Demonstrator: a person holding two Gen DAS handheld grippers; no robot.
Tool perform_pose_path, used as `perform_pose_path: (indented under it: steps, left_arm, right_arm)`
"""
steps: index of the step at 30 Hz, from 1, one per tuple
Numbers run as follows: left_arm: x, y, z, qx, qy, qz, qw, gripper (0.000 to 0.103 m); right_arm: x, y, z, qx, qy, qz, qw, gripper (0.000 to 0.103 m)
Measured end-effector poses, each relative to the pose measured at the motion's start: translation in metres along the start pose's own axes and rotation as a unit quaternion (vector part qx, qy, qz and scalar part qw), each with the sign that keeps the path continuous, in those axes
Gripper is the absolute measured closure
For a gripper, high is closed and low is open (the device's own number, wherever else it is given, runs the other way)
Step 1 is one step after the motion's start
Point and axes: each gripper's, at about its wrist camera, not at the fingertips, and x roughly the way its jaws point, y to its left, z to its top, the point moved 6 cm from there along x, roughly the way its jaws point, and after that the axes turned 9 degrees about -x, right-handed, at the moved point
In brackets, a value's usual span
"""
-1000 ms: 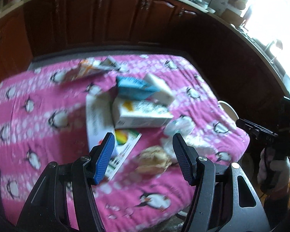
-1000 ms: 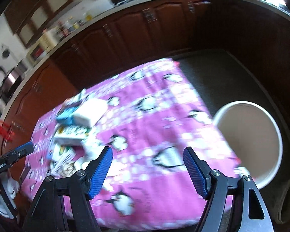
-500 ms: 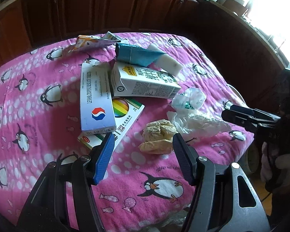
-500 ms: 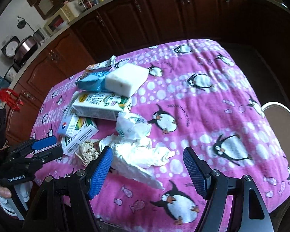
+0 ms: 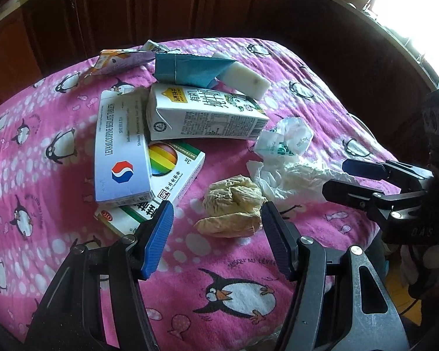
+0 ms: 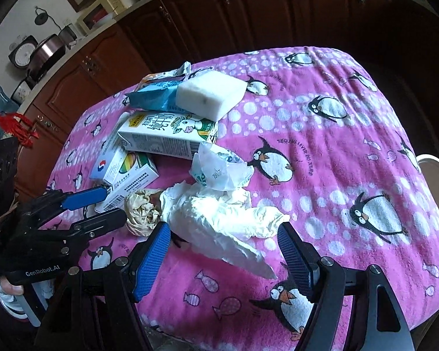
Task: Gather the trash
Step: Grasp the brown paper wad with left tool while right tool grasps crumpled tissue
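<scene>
Pink penguin cloth (image 5: 58, 263) bears heaped trash, evidently gathered for removal: left gripper (image 5: 216, 237), jaws apart and empty, is poised over the crumpled tan paper (image 5: 234, 207), while right gripper (image 6: 224, 256), likewise apart, straddles the white tissue (image 6: 219, 216) without contact.

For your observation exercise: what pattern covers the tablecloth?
Pink tablecloth with white dots and penguins, clearest in the right wrist view.

— Nearest the table's front edge? Crumpled tan paper wad (image 5: 232, 206) lying beside a crumpled white tissue (image 6: 219, 219).

— Farther back? White milk carton (image 5: 202, 115) on its side, overlapping two flat white medicine boxes (image 5: 121, 152); behind it, blue pouch (image 5: 187, 68) and white sponge block (image 6: 210, 95).
</scene>
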Motion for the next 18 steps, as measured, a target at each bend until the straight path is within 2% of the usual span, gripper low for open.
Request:
perform_pose_path:
  steps: [7, 9, 13, 14, 18]
  left_arm:
    - [0.002, 0.003, 0.000, -0.005, 0.004, 0.001, 1.0000, 0.042]
    - [0.002, 0.003, 0.000, -0.006, 0.005, 0.000, 1.0000, 0.042]
    - [0.005, 0.001, -0.001, -0.004, 0.008, -0.003, 1.0000, 0.042]
    - [0.006, -0.001, -0.001, -0.002, 0.010, -0.004, 0.9999, 0.042]
    - [0.013, -0.007, -0.001, 0.003, 0.016, -0.009, 0.9998, 0.042]
  right_arm:
    - [0.020, 0.001, 0.000, -0.002, 0.013, 0.012, 1.000, 0.030]
    - [0.026, 0.004, 0.001, -0.007, 0.015, 0.017, 1.000, 0.047]
    - [0.029, 0.002, 0.000, -0.004, 0.010, 0.027, 1.000, 0.066]
    - [0.027, 0.002, 0.000, -0.003, 0.007, 0.032, 0.999, 0.073]
    - [0.008, -0.001, -0.004, -0.007, -0.001, 0.041, 0.999, 0.078]
